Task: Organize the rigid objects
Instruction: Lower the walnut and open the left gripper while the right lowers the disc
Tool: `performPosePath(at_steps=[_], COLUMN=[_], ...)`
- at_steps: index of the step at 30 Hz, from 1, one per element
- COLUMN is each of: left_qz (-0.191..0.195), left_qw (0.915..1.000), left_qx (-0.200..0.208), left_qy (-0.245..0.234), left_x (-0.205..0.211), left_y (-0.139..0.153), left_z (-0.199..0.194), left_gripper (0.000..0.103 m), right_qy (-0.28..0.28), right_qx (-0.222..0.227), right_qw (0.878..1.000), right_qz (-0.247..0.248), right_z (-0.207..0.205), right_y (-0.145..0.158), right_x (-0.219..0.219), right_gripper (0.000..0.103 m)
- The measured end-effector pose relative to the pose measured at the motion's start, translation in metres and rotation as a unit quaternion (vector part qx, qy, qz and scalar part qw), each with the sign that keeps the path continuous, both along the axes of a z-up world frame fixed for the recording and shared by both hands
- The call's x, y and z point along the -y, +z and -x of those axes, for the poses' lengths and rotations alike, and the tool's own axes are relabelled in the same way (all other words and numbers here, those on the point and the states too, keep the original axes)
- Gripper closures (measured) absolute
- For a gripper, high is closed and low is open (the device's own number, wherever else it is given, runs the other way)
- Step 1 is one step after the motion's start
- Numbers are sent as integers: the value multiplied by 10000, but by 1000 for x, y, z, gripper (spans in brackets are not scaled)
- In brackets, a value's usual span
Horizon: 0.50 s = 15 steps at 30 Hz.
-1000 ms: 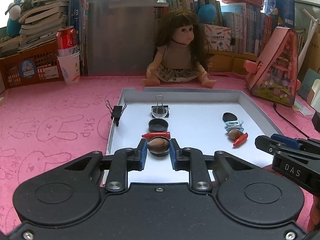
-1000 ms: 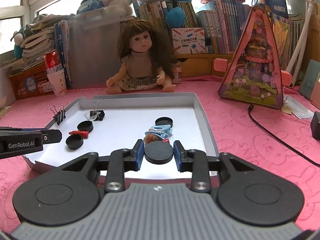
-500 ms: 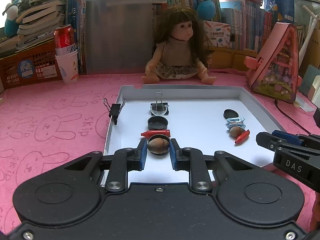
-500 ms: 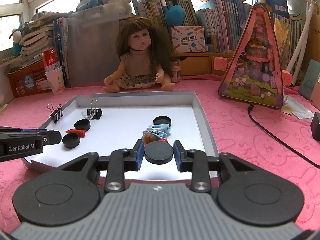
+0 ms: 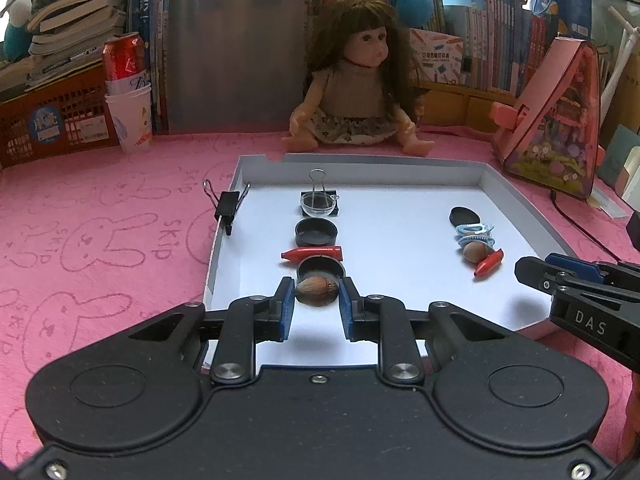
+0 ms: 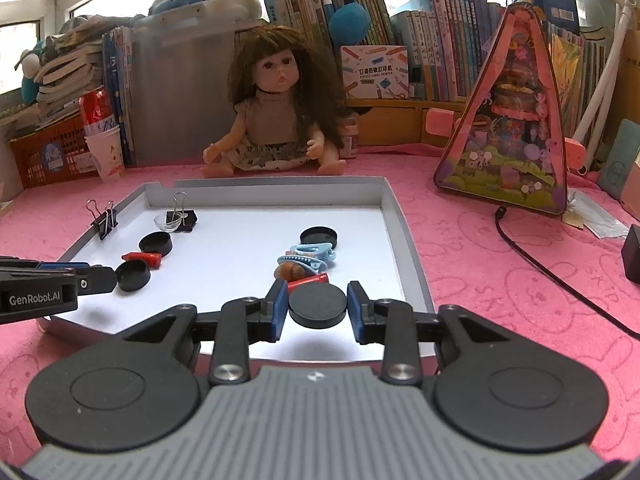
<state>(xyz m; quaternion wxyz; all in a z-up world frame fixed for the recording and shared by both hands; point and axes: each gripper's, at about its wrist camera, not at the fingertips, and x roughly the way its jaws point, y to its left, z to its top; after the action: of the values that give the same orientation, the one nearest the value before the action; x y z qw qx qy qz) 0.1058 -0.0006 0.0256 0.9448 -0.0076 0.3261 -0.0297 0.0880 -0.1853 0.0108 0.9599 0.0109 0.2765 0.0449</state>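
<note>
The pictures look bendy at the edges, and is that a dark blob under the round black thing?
Left wrist view: the fisheye lens bows the tray rim and leans the bookshelf; a soft shadow lies under the nut in the left gripper. Right wrist view: same bending, the window glares white, and yes, the black disc in the right gripper casts a blurry shadow.

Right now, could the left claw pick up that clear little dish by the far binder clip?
Probably not yet: the left claw is already shut on a brown nut, and two black caps and a red piece lie before the clear dish.
</note>
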Motion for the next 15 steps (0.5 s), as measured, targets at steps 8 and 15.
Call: performPosePath(at_steps=[8,15], left_qz=[-10,-5], left_qw=[9999,9999], left_qx=[-99,-150], left_qy=[-15,-40], left_x=[0,-1], left_y=[-4,-6], left_z=[-6,-9], left_gripper=[81,81], right_qy=[68,111], right_qx=[-98,-168], right_qw=[9999,9998], right_qz=[51,68], right_z=[-5,-9], right_y=[-4,-6], right_x=[-1,-2], right_gripper=[66,66])
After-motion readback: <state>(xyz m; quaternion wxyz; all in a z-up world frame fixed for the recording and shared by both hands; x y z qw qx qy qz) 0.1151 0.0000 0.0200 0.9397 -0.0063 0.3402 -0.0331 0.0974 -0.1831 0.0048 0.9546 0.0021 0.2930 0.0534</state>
